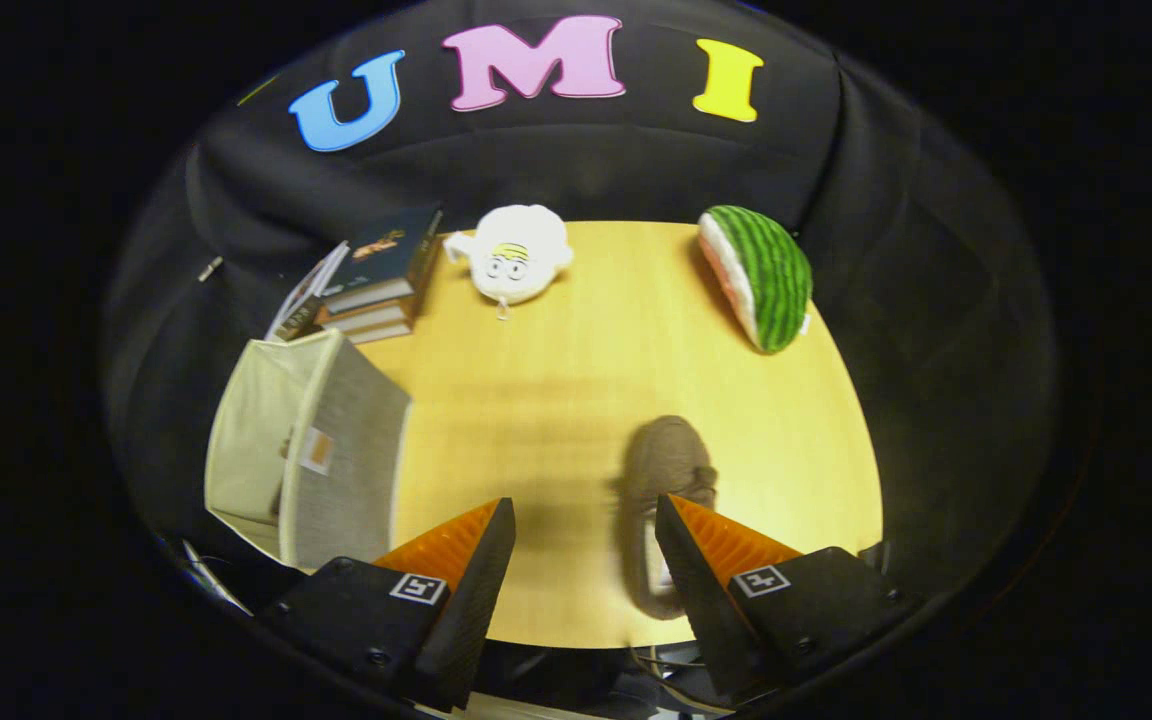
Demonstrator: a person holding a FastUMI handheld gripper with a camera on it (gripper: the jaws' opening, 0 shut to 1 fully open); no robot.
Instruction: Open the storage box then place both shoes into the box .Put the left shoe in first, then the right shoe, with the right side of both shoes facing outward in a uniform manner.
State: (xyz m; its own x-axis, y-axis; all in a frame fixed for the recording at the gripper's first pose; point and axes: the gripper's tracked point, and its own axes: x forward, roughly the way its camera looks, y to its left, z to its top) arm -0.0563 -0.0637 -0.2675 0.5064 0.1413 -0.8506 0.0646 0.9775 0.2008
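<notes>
Pale wood fills the middle of what I see from the gripper view: the table (576,400), with my gripper (584,530) hanging above it, fingers spread wide and holding nothing, bare tabletop in the gap between them.

One brown shoe (664,480) lies on the table at about one o'clock from the fingertips, its near end tucked under the right finger, its far end pointing away toward twelve. It is blurred, so I cannot tell from here whether it is the left or the right shoe. The storage box (306,450), pale fabric with a grey panel, sits off at about ten o'clock, at the table's left edge, well apart from the shoe. Something pale and dark shows through its opening; it may be the other shoe, but I cannot be sure.

Further out, a stack of books (381,280) at eleven, a white plush toy (516,252) at twelve and a watermelon plush (761,275) at one.

My worry is the offset: the shoe lies under one finger rather than between both. Closing from here would, I judge, pinch air or nudge the shoe sideways. A poor grip on soft fabric could also let it twist, spoiling the facing required in the box.
</notes>
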